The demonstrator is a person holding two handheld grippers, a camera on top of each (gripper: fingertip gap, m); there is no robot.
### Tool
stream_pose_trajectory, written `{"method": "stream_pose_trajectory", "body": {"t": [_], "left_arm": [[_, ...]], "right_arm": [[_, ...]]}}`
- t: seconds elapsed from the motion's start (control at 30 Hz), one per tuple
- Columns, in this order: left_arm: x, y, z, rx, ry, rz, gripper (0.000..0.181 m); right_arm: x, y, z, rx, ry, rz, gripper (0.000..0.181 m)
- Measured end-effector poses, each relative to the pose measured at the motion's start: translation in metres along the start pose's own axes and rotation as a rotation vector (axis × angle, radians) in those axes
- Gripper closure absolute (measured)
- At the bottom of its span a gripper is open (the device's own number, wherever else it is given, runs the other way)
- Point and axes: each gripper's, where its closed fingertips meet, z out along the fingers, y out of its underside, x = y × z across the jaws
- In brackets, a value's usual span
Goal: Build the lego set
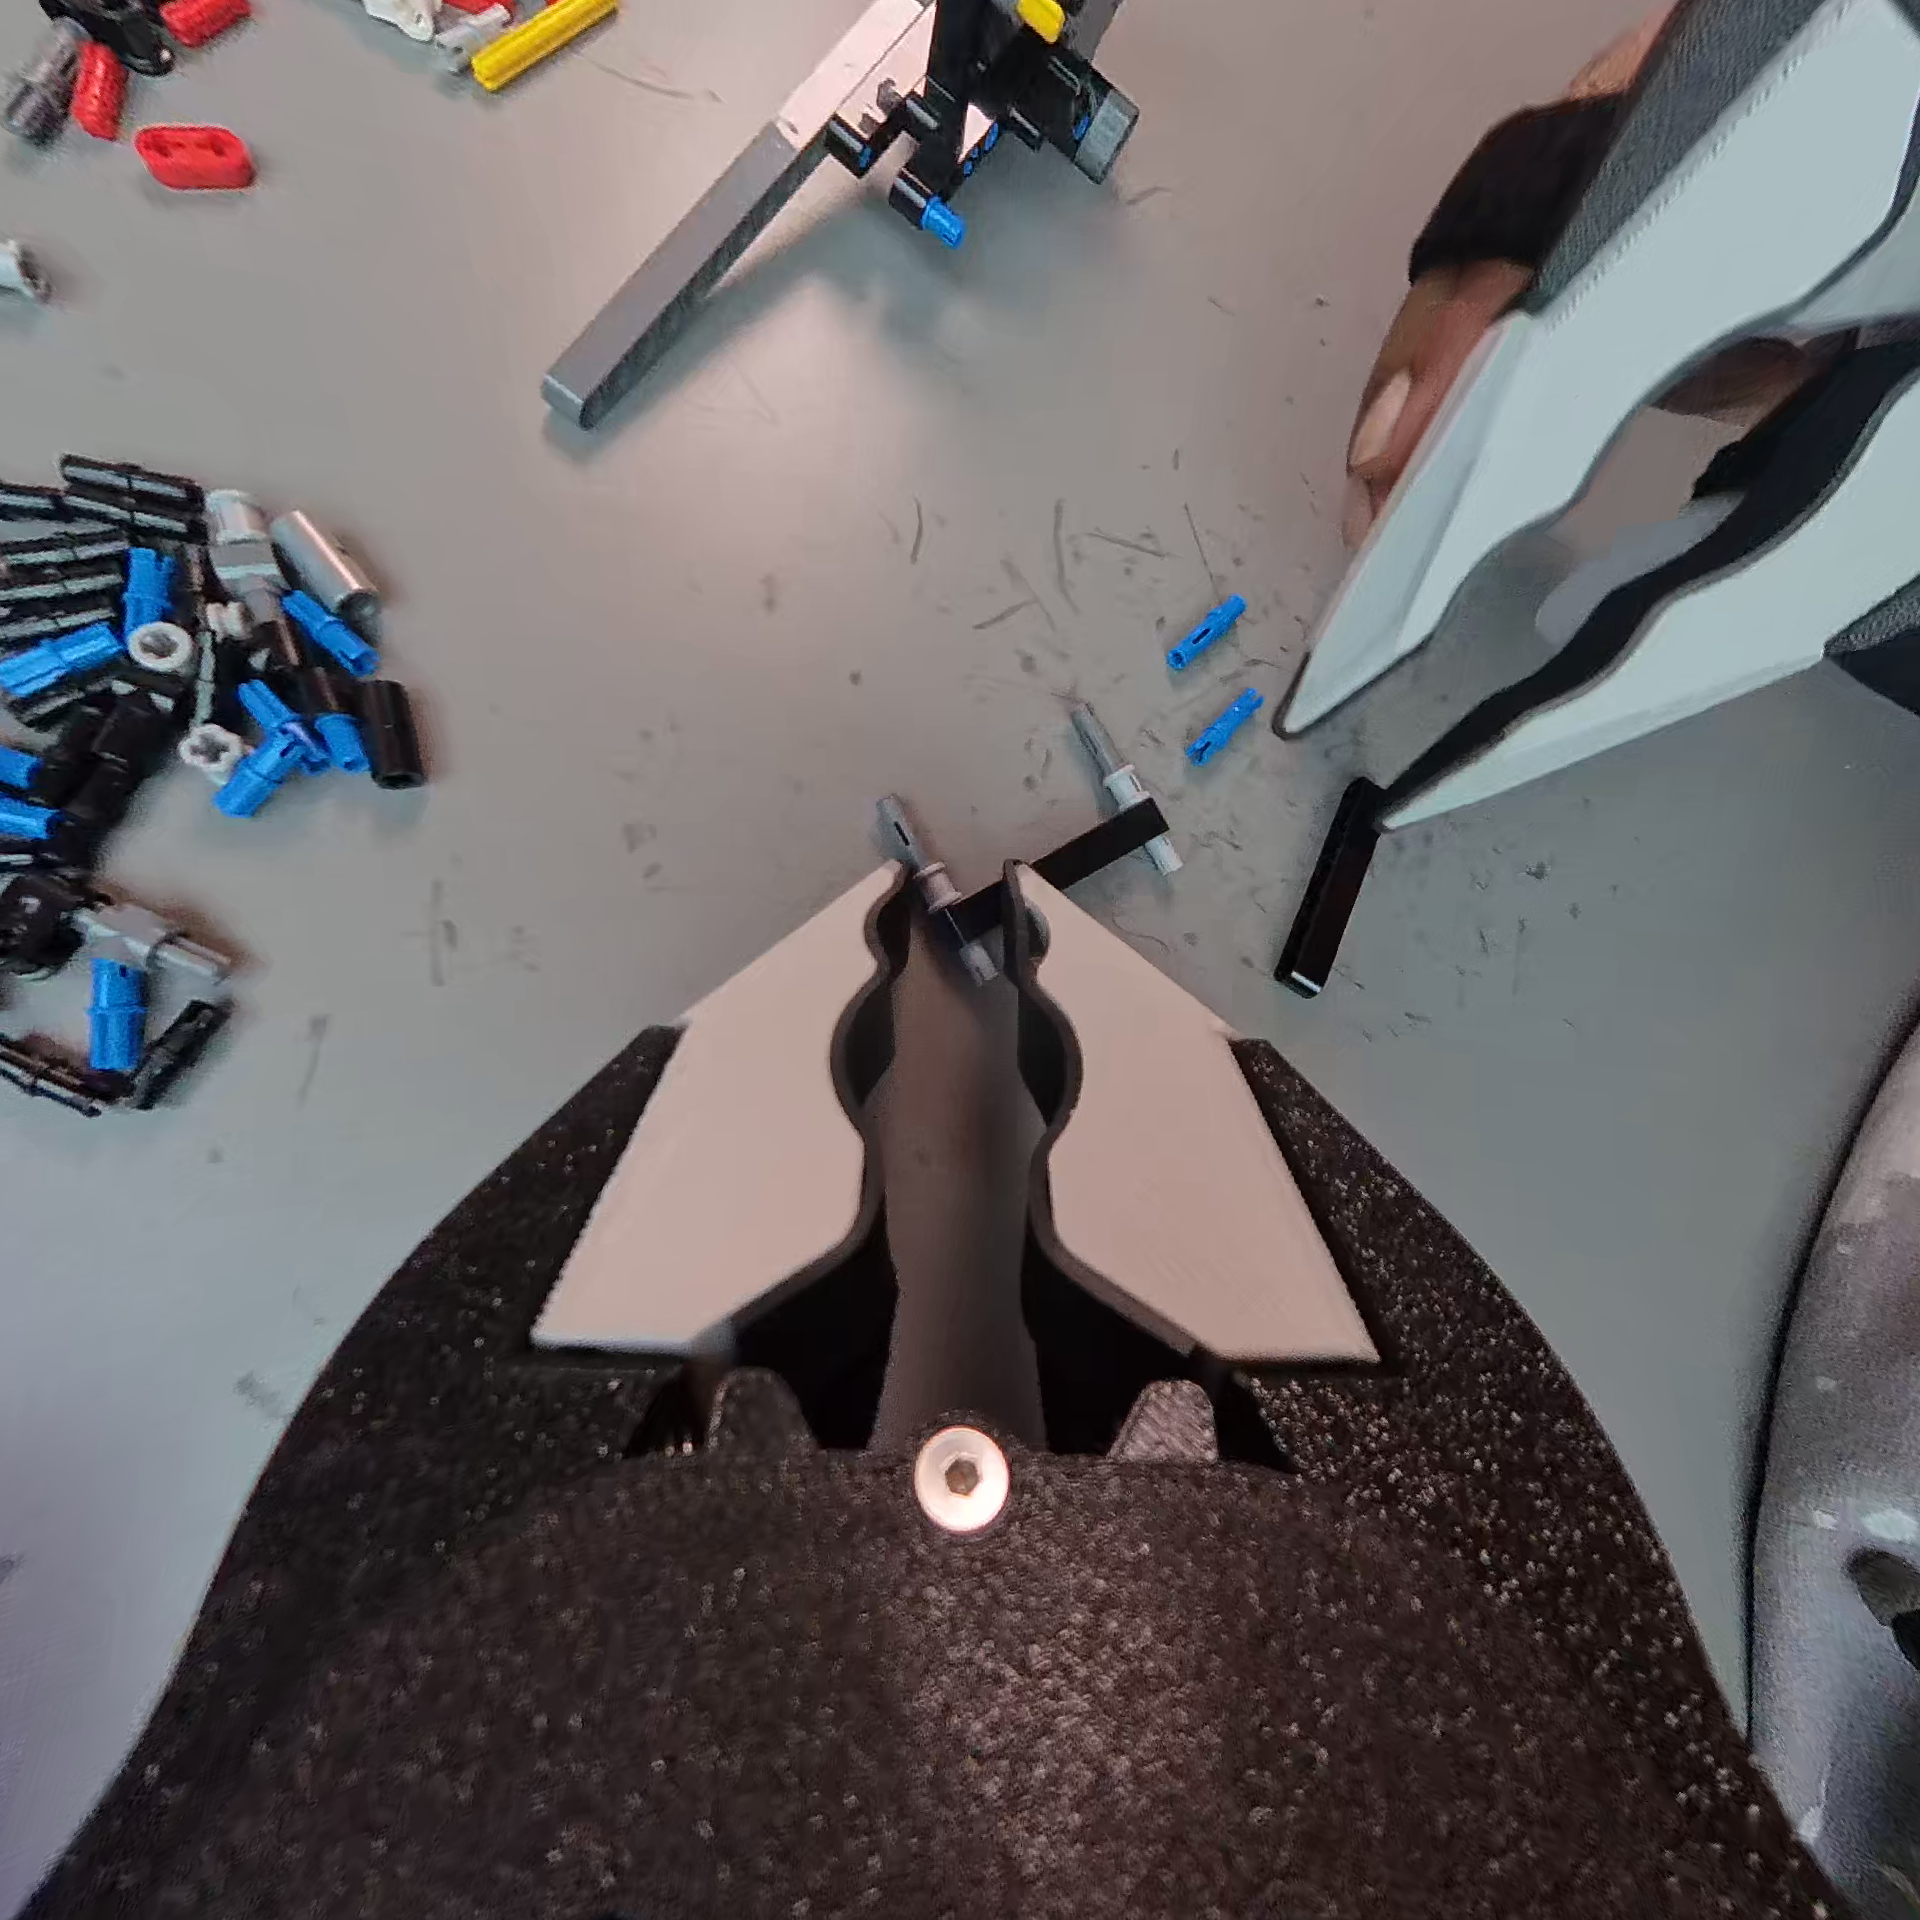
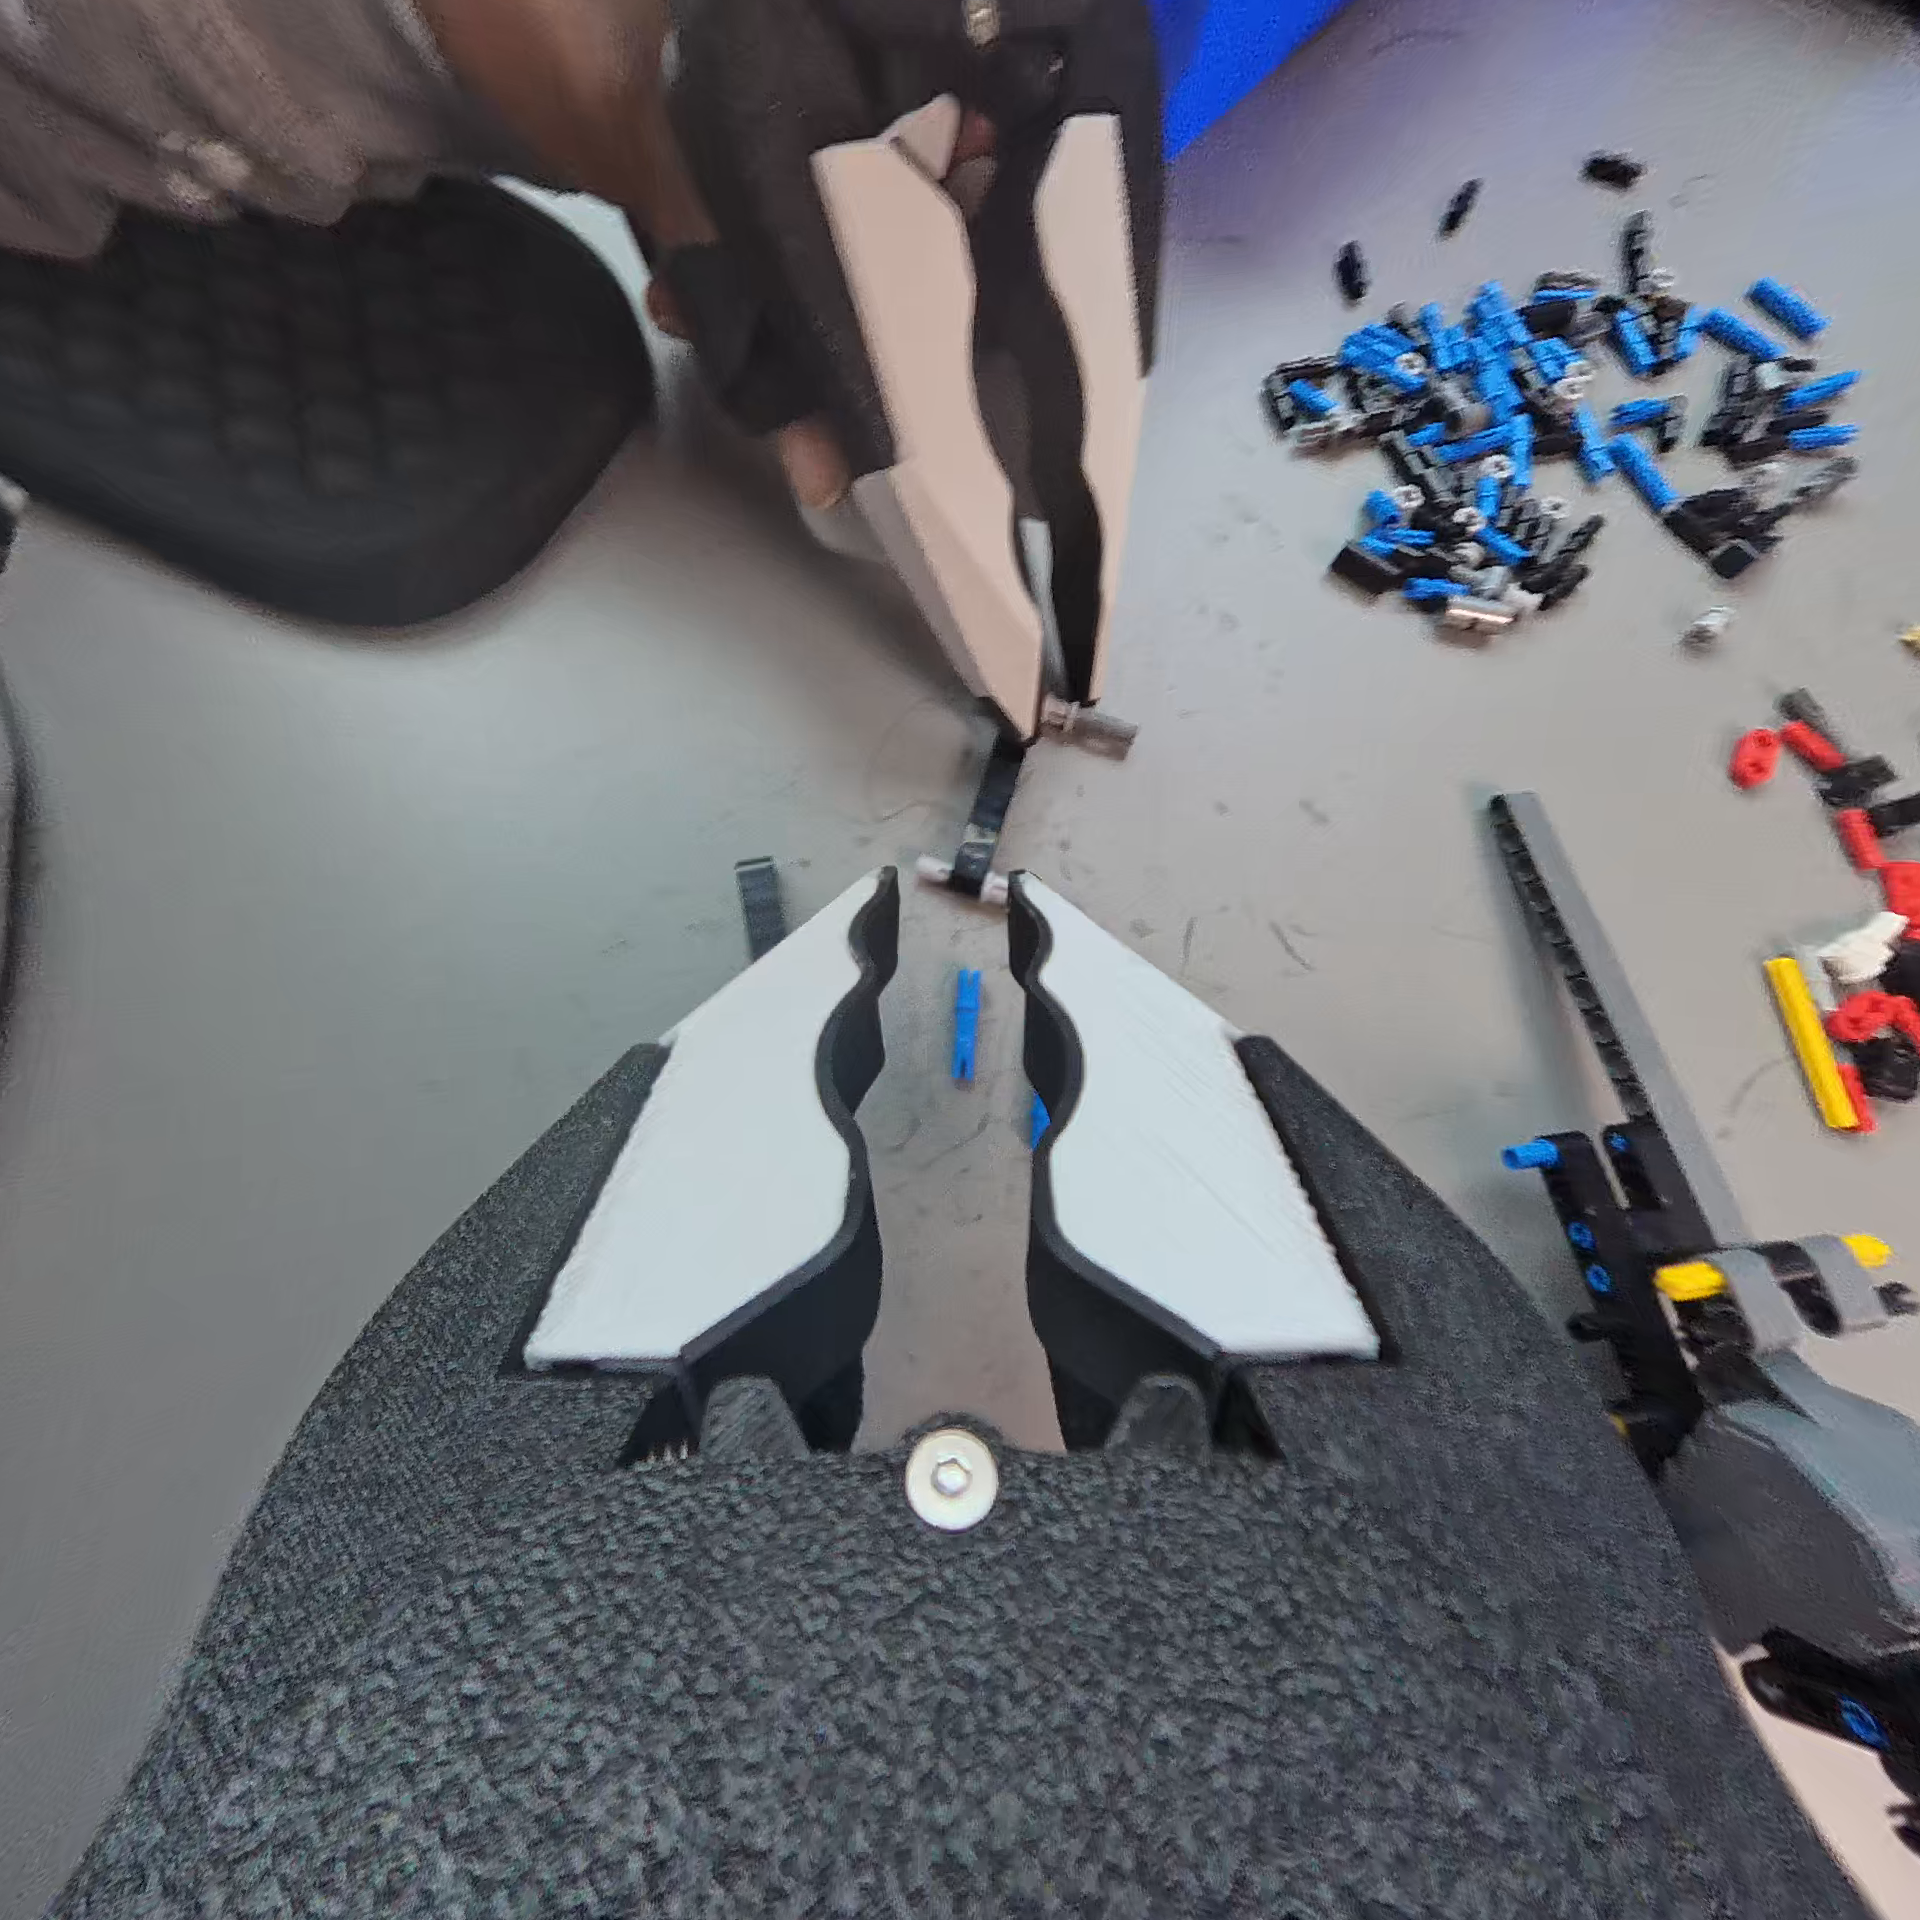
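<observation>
- Your left gripper [image 1: 951,883] pinched one end of the black beam [image 1: 1091,854] with its grey pins on the table [image 1: 727,623], steadying it.
- Your right gripper [image 2: 951,883] hovered narrowly parted and empty over a blue pin [image 2: 966,1023], probably next.

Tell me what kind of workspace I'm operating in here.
Probably an indoor workbench or lab table set up for assembly: a scuffed grey tabletop, loose piles of blue and black connector pins, and a partly built model with a long grey beam. What looks like a dark chair stands alongside.
</observation>
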Motion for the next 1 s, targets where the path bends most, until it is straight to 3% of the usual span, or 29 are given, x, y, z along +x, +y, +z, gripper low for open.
{"method": "stream_pose_trajectory", "body": {"t": [0.17,0.2,0.3,0.43,0.53,0.63,0.77,0.87,1.0], "left_arm": [[0.000,0.000,-0.001,0.028,-0.054,0.048,0.166],[0.000,-0.001,-0.002,0.038,-0.067,0.060,0.181],[0.003,-0.004,-0.004,0.068,-0.100,0.116,0.181],[0.010,-0.009,-0.004,0.102,-0.068,0.112,0.181],[0.004,-0.019,-0.015,0.181,-0.050,0.050,0.167],[0.004,-0.020,-0.019,0.207,0.048,-0.071,0.150],[0.016,-0.035,-0.036,0.312,0.238,-0.175,0.140],[0.038,-0.042,-0.045,0.345,0.391,-0.165,0.149],[0.052,-0.041,-0.043,0.332,0.419,-0.093,0.171]], "right_arm": [[0.007,0.002,0.030,-0.076,0.104,-0.081,0.152],[0.004,0.002,0.034,-0.079,0.108,-0.107,0.159],[0.000,0.005,0.039,-0.115,0.130,-0.172,0.173],[0.000,0.007,0.035,-0.120,0.164,-0.258,0.174],[0.006,0.004,0.028,-0.098,0.231,-0.381,0.174],[0.014,-0.011,0.013,-0.015,0.365,-0.589,0.174],[0.017,-0.027,-0.006,0.059,0.570,-0.896,0.174],[0.011,-0.035,-0.013,0.107,0.632,-0.983,0.174],[0.010,-0.045,-0.022,0.137,0.677,-1.010,0.174]]}}
